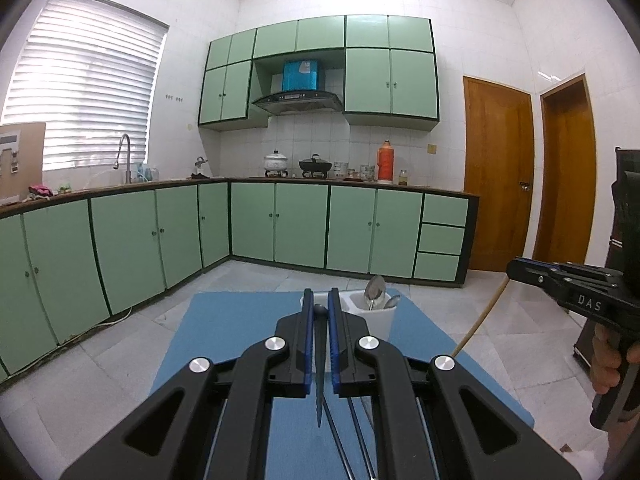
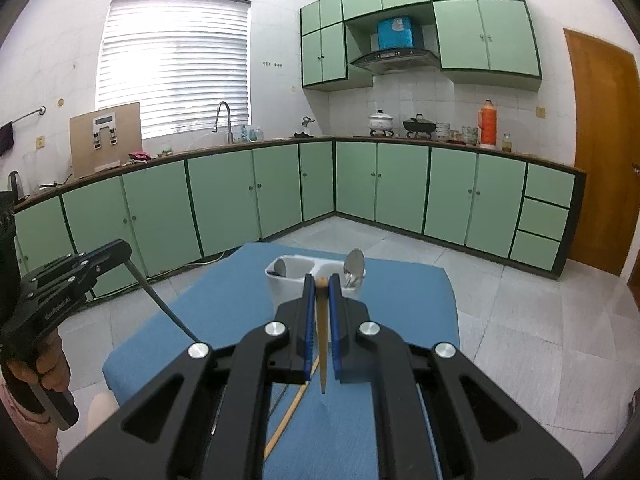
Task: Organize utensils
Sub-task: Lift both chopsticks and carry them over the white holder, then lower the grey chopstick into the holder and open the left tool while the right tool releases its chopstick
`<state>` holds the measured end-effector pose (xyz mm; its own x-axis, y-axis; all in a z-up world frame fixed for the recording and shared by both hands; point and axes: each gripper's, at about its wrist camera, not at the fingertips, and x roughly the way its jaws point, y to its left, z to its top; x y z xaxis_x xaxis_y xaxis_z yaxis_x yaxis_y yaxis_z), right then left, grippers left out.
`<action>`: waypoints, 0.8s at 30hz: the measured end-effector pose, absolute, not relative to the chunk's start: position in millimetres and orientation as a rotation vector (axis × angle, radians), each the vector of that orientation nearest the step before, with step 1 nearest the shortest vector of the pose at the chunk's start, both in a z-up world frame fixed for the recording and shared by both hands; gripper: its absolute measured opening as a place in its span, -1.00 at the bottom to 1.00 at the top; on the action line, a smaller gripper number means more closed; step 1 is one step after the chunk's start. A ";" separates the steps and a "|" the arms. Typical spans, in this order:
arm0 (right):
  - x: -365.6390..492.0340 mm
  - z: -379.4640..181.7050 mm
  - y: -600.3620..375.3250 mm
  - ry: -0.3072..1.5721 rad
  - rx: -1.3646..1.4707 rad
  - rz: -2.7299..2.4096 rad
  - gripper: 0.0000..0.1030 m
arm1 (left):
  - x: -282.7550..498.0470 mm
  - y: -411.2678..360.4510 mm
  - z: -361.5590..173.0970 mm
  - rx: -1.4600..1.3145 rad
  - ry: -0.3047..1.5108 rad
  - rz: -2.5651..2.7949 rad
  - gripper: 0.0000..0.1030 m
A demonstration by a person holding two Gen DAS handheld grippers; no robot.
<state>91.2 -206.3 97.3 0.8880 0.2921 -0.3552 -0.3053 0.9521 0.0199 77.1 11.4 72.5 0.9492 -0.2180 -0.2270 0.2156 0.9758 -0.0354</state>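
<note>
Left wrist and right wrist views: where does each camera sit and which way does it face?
Left wrist: sits on the left gripper, facing forward along its fingers over the blue mat toward the holder and cabinets; it grips a black chopstick; right gripper and hand at right.
Right wrist: sits on the right gripper, same heading; grips a wooden chopstick; left gripper at left.
Shared: mat, holder, spoon, kitchen.

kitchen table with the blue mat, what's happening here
A person holds a hand-held gripper in each hand above the blue mat. The left hand-held gripper is shut on a black chopstick; the right hand-held gripper is shut on a wooden chopstick. Ahead stands a white two-compartment holder with spoons already inside.
</note>
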 end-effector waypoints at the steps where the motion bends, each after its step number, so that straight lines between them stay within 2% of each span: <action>1: 92.3 101.8 -206.1 0.357 -0.038 0.315 -0.88 | 77.3 11.5 74.9 -0.009 0.228 -0.221 -0.87; 16: 131.9 167.5 -197.0 0.289 -0.053 0.347 -0.88 | 109.2 4.0 139.9 -0.014 0.143 -0.251 -0.87; 24: 176.7 204.2 -184.8 0.297 -0.094 0.351 -0.88 | 158.9 -13.7 182.7 0.027 0.126 -0.252 -0.87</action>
